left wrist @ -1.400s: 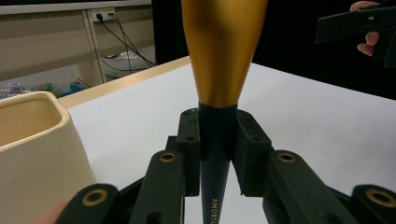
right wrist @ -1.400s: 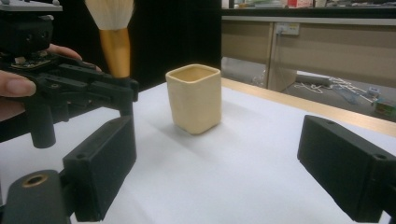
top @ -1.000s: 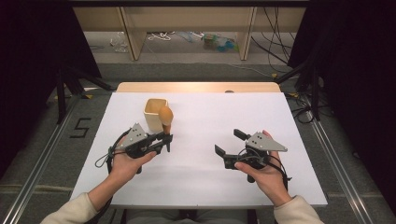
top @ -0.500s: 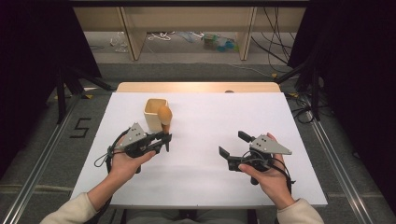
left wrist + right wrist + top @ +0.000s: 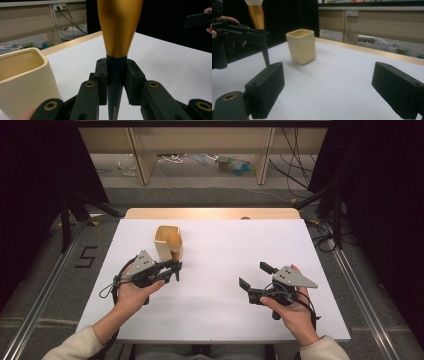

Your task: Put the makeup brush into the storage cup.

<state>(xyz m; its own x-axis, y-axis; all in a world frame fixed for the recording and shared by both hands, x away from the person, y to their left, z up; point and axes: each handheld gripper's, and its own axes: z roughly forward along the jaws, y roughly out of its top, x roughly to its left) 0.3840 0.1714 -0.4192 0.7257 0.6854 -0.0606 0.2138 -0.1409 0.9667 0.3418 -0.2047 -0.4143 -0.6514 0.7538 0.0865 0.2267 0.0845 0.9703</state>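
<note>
Jaws pinched on the dark tapered handle of a brush (image 5: 117,30), the left gripper (image 5: 172,269) holds it upright, its gold upper part rising above the jaws; the right gripper (image 5: 252,279) has its jaws spread wide with nothing between them, low over the white table (image 5: 225,245); farther off, a cream cup (image 5: 166,242) stands just beside the brush.

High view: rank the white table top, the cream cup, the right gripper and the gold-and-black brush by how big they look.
1. White table top, by far the largest.
2. Right gripper, with its grey plate.
3. Cream cup; close to the gripper, so that order is unsure.
4. Gold-and-black brush, of which little shows.
</note>
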